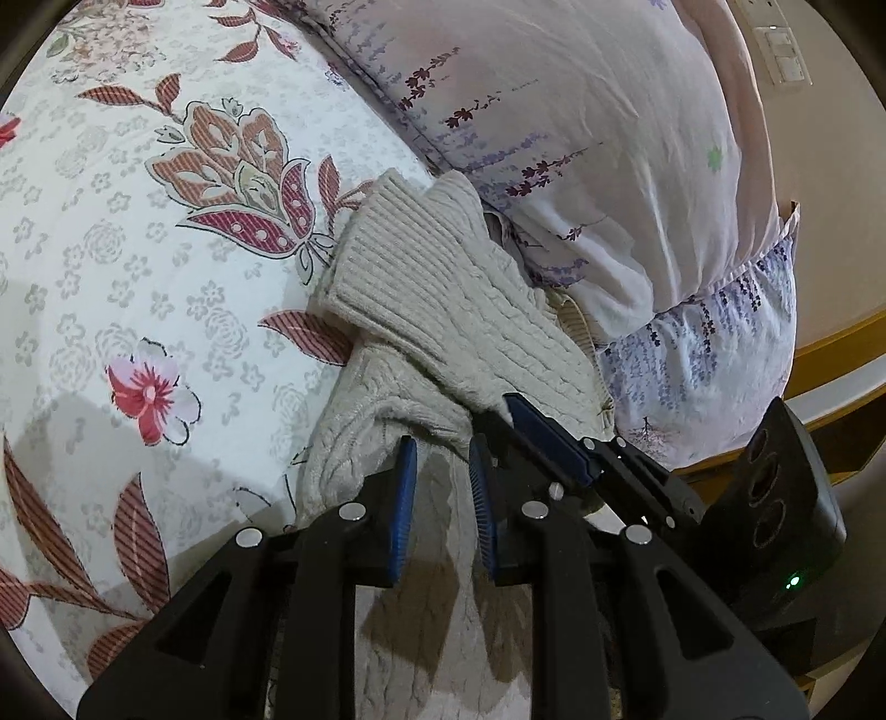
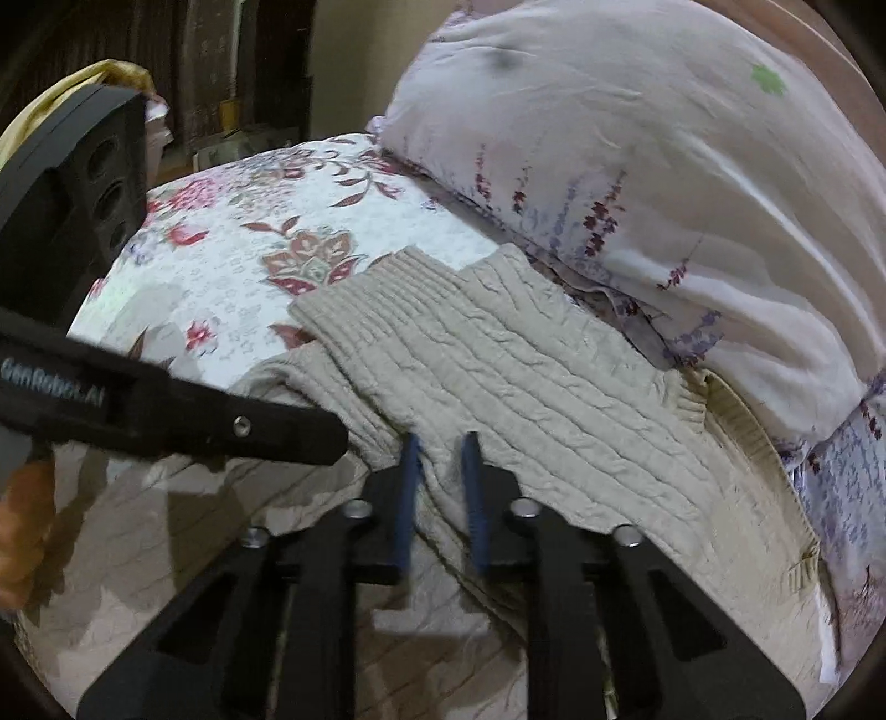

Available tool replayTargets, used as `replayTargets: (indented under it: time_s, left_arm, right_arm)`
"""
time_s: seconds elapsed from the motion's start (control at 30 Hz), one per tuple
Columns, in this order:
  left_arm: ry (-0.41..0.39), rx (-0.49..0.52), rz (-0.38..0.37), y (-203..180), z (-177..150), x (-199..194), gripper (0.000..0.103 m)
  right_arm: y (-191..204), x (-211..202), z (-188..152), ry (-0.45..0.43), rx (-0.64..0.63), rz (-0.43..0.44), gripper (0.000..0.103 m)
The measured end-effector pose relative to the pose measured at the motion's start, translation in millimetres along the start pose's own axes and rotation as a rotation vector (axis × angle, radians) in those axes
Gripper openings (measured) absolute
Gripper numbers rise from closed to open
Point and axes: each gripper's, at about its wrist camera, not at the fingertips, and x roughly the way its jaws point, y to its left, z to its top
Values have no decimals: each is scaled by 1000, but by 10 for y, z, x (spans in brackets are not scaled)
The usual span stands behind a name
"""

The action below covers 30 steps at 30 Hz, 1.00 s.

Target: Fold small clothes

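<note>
A beige cable-knit sweater (image 1: 443, 315) lies on a floral bedsheet (image 1: 138, 249), one sleeve folded across its body with the ribbed cuff (image 1: 382, 243) pointing away. My left gripper (image 1: 443, 448) is open just over the sweater body, blue pads apart with knit showing between them. My right gripper (image 2: 440, 443) is open too, at the near edge of the folded sleeve (image 2: 498, 360). Each gripper shows in the other's view: the right one (image 1: 554, 443) beside the left, the left one (image 2: 221, 426) crossing from the left.
A large lilac floral pillow (image 1: 581, 138) presses against the sweater's far side; it also shows in the right wrist view (image 2: 664, 166). A wooden bed frame (image 1: 841, 343) and wall switches (image 1: 783, 52) are at right. A yellow cloth (image 2: 83, 77) lies far left.
</note>
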Motion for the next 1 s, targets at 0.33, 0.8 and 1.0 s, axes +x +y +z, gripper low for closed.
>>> replayTargets:
  time_s: [0.33, 0.8, 1.0]
  left_arm:
    - [-1, 29, 28, -30, -40, 68, 22]
    - [9, 83, 18, -154, -100, 155, 46]
    - [15, 69, 8, -137, -95, 144, 46]
  right_arm:
    - [-637, -621, -108, -203, 403, 31, 8]
    - [-1659, -1339, -1837, -165, 1085, -34, 56]
    - [-1921, -1474, -2054, -170, 1242, -115, 55]
